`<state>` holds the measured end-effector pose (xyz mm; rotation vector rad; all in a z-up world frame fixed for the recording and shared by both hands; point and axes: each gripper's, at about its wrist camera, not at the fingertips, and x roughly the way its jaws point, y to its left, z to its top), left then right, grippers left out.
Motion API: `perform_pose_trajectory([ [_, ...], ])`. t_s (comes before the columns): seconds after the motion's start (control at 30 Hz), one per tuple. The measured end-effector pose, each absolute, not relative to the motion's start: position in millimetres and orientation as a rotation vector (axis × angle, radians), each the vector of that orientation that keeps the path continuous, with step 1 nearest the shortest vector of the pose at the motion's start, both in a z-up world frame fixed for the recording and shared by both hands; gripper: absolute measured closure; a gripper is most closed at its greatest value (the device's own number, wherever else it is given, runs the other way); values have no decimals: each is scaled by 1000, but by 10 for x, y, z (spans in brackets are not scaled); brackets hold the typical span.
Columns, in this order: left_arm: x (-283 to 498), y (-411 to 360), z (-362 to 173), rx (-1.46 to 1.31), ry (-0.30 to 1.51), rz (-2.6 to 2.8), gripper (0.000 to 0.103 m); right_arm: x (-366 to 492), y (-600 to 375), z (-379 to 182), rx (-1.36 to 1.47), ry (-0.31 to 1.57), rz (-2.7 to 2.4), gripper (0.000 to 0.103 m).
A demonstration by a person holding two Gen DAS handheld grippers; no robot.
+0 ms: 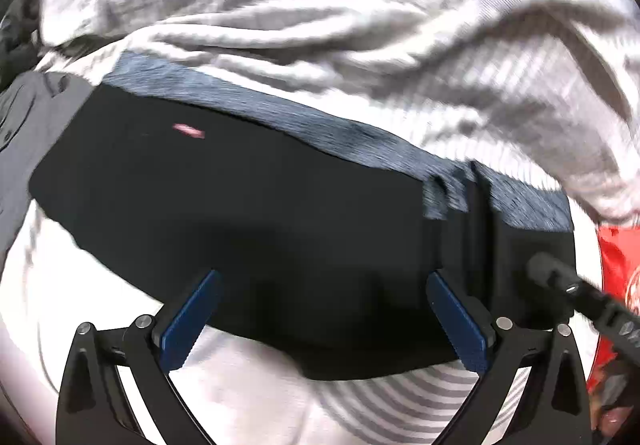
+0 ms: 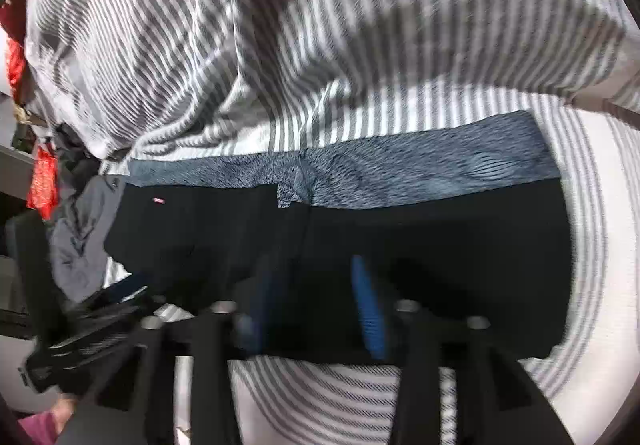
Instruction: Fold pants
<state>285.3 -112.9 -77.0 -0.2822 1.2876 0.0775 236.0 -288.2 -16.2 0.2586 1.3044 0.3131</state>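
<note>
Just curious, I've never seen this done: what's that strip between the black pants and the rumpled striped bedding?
A blue-grey heathered band of fabric runs along the far edge of the black pants, bordering the striped bedding. Both wrist views show it.

Matt black cloth pants (image 1: 240, 205), striped woven bedsheet (image 1: 320, 5)

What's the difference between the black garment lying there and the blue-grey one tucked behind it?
The black pants are plain and very dark; the blue-grey garment is speckled and lighter. The black pants lie nearer the cameras and show a broad area, while of the blue-grey garment only a narrow band shows along their far edge. The black pants carry a small red tag; none shows on the blue-grey garment. Both lie flat on the striped bedding.
</note>
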Motion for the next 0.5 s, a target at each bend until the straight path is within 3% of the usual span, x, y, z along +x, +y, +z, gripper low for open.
perform_pose_trajectory([
  [0.1,2799,-792,-778,-344,1283,114,0,2356,-2757,-566,192,1387,277,30],
  [0.27,2622,-232,-808,-458,1274,191,0,2288,-2554,-557,21,1358,320,24],
  [0.5,2516,72,-858,-477,1283,241,0,2420,-2313,-631,-6,1411,268,13],
])
